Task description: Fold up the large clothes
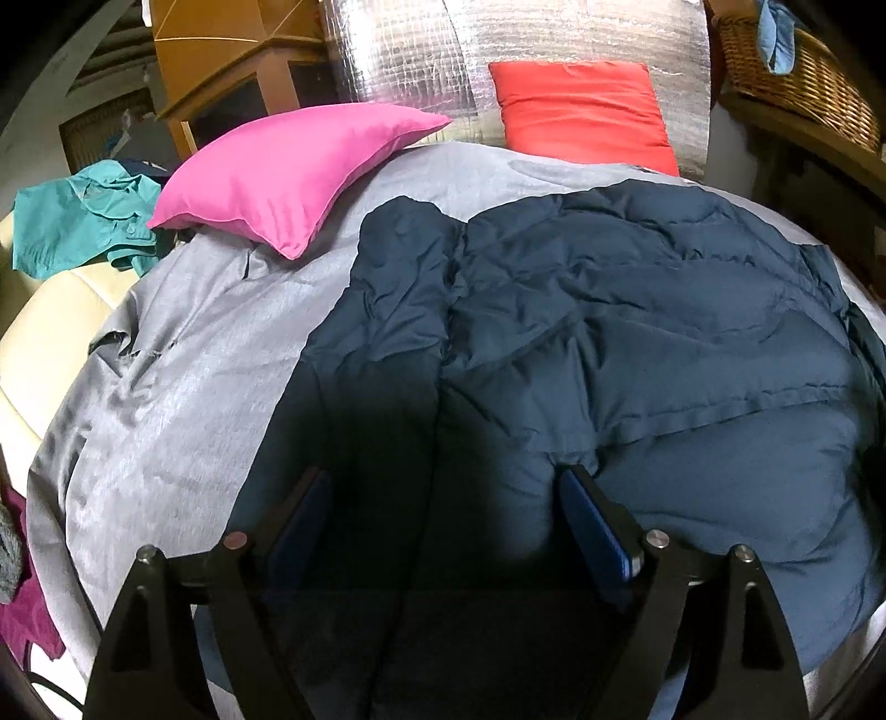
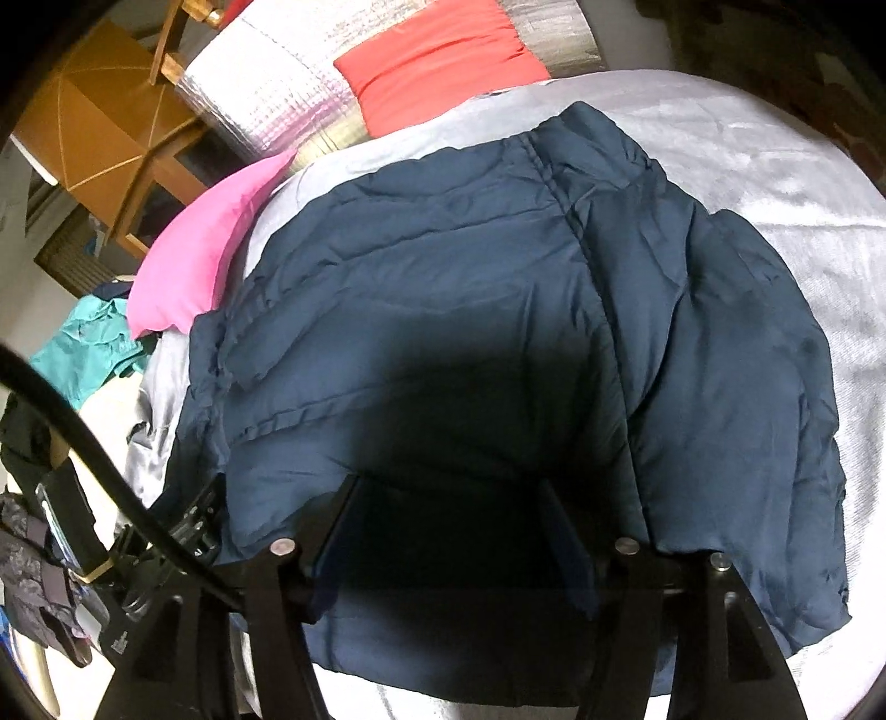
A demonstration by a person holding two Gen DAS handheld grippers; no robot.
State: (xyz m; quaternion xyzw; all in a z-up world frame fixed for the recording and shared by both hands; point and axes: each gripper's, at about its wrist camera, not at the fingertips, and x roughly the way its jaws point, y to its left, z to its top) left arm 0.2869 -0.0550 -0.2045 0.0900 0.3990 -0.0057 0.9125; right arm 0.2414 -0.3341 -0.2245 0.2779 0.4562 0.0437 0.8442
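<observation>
A navy quilted puffer jacket point(image 1: 637, 310) lies spread on the grey bed cover point(image 1: 183, 354); it also shows in the right wrist view point(image 2: 470, 288). My left gripper point(image 1: 443, 487) is open, its blue-padded fingers point(image 1: 595, 515) wide apart just over the jacket's near left part. My right gripper point(image 2: 448, 498) is open, its fingers point(image 2: 559, 526) wide apart low over the jacket's near edge, in shadow. Neither holds cloth. The left gripper's body point(image 2: 183, 520) shows at the jacket's left edge in the right wrist view.
A pink pillow point(image 1: 293, 171) and a red pillow point(image 1: 581, 111) lie at the bed's head before a silver quilted panel point(image 1: 421, 50). A teal garment point(image 1: 77, 221) lies left on a cream seat point(image 1: 50, 332). A wicker basket point(image 1: 803, 77) stands right, a wooden cabinet point(image 1: 232, 72) behind.
</observation>
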